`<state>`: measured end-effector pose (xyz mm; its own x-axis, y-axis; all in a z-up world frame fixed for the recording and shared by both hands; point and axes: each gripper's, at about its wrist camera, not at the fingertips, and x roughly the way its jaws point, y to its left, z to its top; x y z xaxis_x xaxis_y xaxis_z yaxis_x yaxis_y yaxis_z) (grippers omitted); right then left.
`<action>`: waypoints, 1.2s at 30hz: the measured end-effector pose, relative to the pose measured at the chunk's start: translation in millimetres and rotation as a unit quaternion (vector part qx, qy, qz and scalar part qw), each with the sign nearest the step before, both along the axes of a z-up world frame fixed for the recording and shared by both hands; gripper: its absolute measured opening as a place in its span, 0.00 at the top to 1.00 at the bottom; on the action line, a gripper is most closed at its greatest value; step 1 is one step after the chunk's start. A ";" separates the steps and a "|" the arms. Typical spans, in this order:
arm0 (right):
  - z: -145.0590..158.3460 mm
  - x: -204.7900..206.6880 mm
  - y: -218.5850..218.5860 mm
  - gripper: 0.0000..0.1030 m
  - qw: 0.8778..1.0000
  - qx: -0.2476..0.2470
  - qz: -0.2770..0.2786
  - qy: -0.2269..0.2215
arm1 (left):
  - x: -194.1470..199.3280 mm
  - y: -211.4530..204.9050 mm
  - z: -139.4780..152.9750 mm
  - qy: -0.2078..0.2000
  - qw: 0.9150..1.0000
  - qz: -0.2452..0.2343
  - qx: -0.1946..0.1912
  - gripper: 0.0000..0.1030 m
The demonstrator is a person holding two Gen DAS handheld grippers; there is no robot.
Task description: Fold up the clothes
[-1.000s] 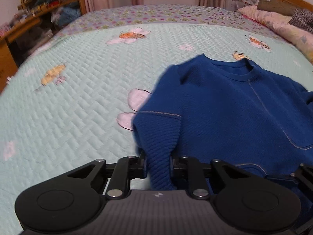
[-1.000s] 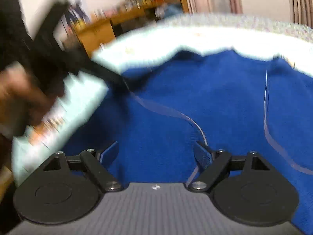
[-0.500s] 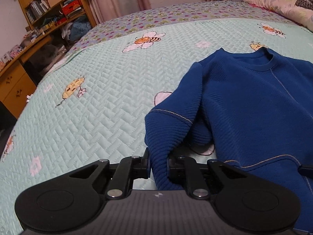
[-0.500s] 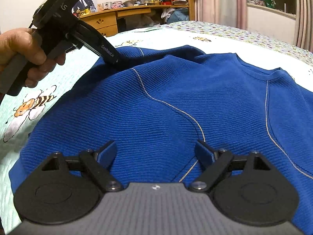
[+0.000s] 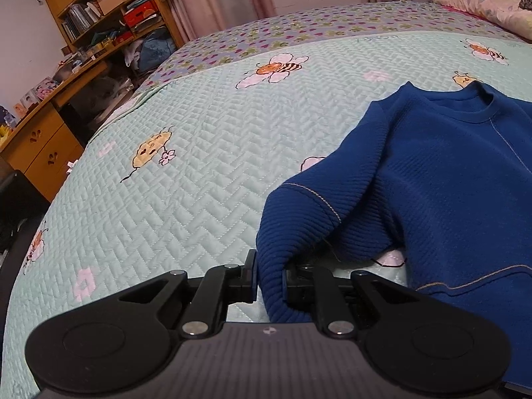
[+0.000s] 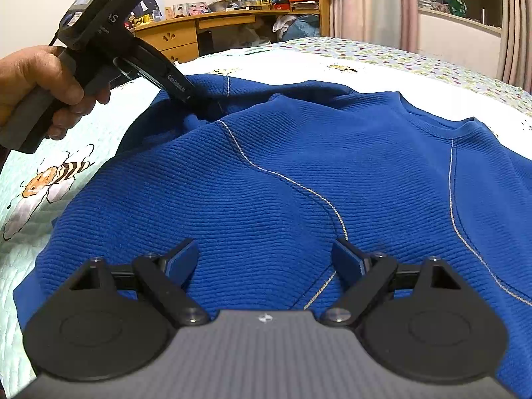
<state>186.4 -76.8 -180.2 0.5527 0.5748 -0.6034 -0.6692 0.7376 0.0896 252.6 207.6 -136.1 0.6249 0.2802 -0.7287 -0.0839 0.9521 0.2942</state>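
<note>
A blue ribbed sweater (image 6: pixel 299 179) lies front-up across the bed (image 5: pixel 199 173), spread over the pale green quilted bedspread with its bee pattern, neckline toward the far side. The body lies mostly flat, which suits folding: a garment laid open gives clean lines to fold along.

The left gripper (image 5: pixel 270 281) has its jaws pinched tight on the cuff end of one sleeve (image 5: pixel 299 219). From the right wrist view you can see the person's hand (image 6: pixel 43 86) around that tool's handle, angling it down into the fabric at the sweater's side. The sleeve is bunched and humped up rather than lying straight, with a slack loop between cuff and shoulder. Holding it by the cuff makes sense, since that end controls where the whole sleeve goes, whether it is to be drawn across the chest or laid out straight.

The right gripper (image 6: pixel 266 259) hovers over the lower body of the sweater with its jaws spread wide and nothing between them; the blue pads sit just above the knit, near the pale contrast stitching. It looks placed either to pin the body down while the sleeve is moved or to take hold of the hem; which of the two, I can't tell.

Beyond the bed, a wooden desk (image 6: pixel 179 38) and cluttered bookshelves (image 5: pixel 106 6) line the wall.
</note>
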 end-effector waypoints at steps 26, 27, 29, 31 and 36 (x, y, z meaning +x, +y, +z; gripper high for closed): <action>-0.6 4.4 -1.8 0.14 1.000 -0.002 -0.002 -0.002 | -0.1 19.3 -1.8 0.000 1.000 0.023 0.021 0.87; -0.6 4.4 -1.7 0.14 1.000 -0.002 -0.002 -0.002 | 0.5 19.3 -1.6 0.001 1.000 0.023 0.021 0.87; -0.7 4.4 -1.6 0.14 1.000 -0.001 -0.003 -0.002 | 2.3 19.2 -1.8 0.001 0.999 0.023 0.022 0.87; -0.7 4.3 -1.6 0.14 1.000 0.000 -0.003 -0.002 | 4.6 19.1 -2.4 0.003 0.999 0.023 0.025 0.87; -0.6 1.8 -1.3 0.14 1.000 0.001 -0.004 -0.002 | 10.4 18.9 -4.0 0.006 0.999 0.022 0.031 0.87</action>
<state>188.2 -78.1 -180.8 0.5594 0.5719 -0.6000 -0.6637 0.7427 0.0890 263.0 226.5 -140.1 0.6024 0.3515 -0.7166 -0.1211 0.9277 0.3533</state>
